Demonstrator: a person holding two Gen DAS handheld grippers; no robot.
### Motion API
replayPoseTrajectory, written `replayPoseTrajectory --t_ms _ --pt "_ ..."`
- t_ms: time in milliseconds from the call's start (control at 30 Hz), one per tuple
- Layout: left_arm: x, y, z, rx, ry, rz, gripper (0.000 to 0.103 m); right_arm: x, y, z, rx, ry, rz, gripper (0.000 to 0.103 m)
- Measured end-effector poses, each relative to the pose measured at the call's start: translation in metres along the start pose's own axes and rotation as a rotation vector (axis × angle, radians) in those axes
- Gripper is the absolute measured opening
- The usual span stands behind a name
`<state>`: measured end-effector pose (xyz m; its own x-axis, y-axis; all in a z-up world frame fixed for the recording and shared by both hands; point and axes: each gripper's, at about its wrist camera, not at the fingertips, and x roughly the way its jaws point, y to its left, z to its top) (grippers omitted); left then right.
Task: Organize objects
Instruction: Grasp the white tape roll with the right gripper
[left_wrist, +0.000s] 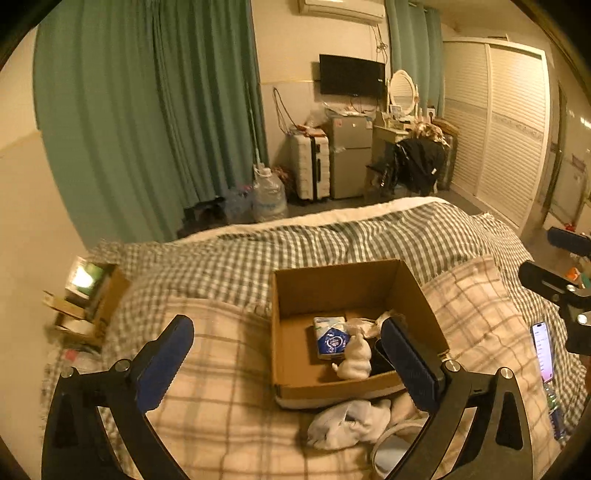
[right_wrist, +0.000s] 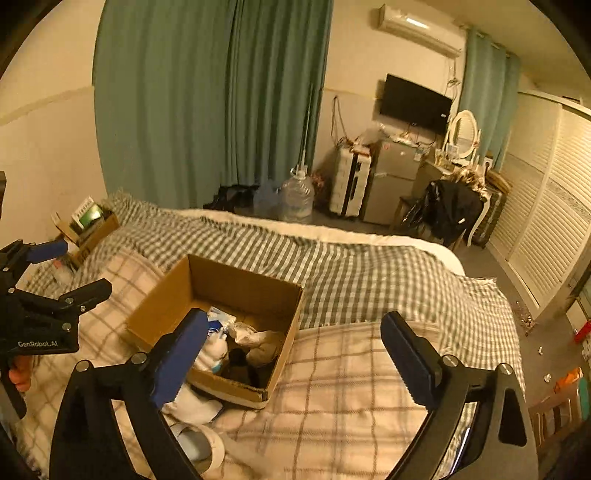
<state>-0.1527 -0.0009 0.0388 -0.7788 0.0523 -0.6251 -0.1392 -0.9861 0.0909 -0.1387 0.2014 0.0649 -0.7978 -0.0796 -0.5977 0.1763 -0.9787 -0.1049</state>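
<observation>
An open cardboard box (left_wrist: 332, 284) (right_wrist: 243, 280) sits on the plaid pillows of the bed. Inside lie a blue-and-white packet (left_wrist: 330, 338), a white rabbit figure (left_wrist: 355, 360) and a dark item (right_wrist: 240, 365). A white cloth (left_wrist: 347, 422) (right_wrist: 195, 406) and a tape roll (left_wrist: 397, 448) (right_wrist: 197, 445) lie in front of the box. My left gripper (left_wrist: 288, 365) is open and empty, above the box's near left. My right gripper (right_wrist: 295, 363) is open and empty, above the box's right edge. It also shows at the right edge of the left wrist view (left_wrist: 554, 266).
A lit phone (left_wrist: 542, 350) lies on the pillow at right. A second cardboard box (left_wrist: 88, 295) (right_wrist: 88, 225) with booklets sits at the bed's far left by the wall. Checkered bedding (right_wrist: 369, 273) lies beyond the box. Water jug, suitcase and fridge stand on the floor past the bed.
</observation>
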Motion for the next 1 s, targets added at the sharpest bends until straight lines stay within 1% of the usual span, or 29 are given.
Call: replayPoseTrajectory --t_ms 100,233,333,433,533,633,700,767,900,933,967,1000 --pt "-0.024 -0.001 -0.002 -0.007 -0.023 -0.003 0.103 -0.026 0.002 -0.003 -0.006 -0.028 -0.013 0.102" --pt "-0.05 -0.004 -0.018 -0.013 -0.054 -0.014 0.103 -0.051 0.007 -0.016 -0.015 -0.043 -0.016 0.103" --pt "-0.056 -0.009 -0.036 -0.024 -0.068 -0.047 0.103 -0.057 0.01 -0.033 0.022 -0.038 0.006 0.103" --pt "-0.049 -0.011 -0.055 -0.059 -0.04 -0.051 0.103 -0.052 0.015 -0.052 0.056 -0.009 0.034 0.103" --pt "-0.039 -0.01 -0.08 -0.107 -0.028 -0.034 0.103 -0.042 0.027 -0.072 0.038 0.013 0.054 0.103" --pt "-0.025 -0.013 -0.104 -0.117 0.01 0.005 0.103 -0.03 0.039 -0.095 0.009 0.015 0.027 0.103" --pt "-0.016 -0.018 -0.124 -0.099 0.041 0.015 0.103 -0.02 0.045 -0.108 -0.006 0.034 0.016 0.103" --pt "-0.01 -0.025 -0.14 -0.068 0.062 0.026 0.103 -0.009 0.052 -0.125 -0.017 0.058 0.026 0.103" --pt "0.002 -0.036 -0.158 -0.014 0.087 0.062 0.103 0.015 0.06 -0.151 0.019 0.143 0.12 0.102" --pt "0.005 -0.038 -0.161 0.004 0.091 0.08 0.103 0.022 0.065 -0.158 0.01 0.171 0.131 0.1" --pt "0.008 -0.039 -0.163 0.017 0.095 0.092 0.103 0.026 0.066 -0.16 0.005 0.186 0.131 0.096" --pt "0.01 -0.038 -0.166 0.018 0.101 0.092 0.103 0.031 0.067 -0.164 0.003 0.201 0.133 0.093"
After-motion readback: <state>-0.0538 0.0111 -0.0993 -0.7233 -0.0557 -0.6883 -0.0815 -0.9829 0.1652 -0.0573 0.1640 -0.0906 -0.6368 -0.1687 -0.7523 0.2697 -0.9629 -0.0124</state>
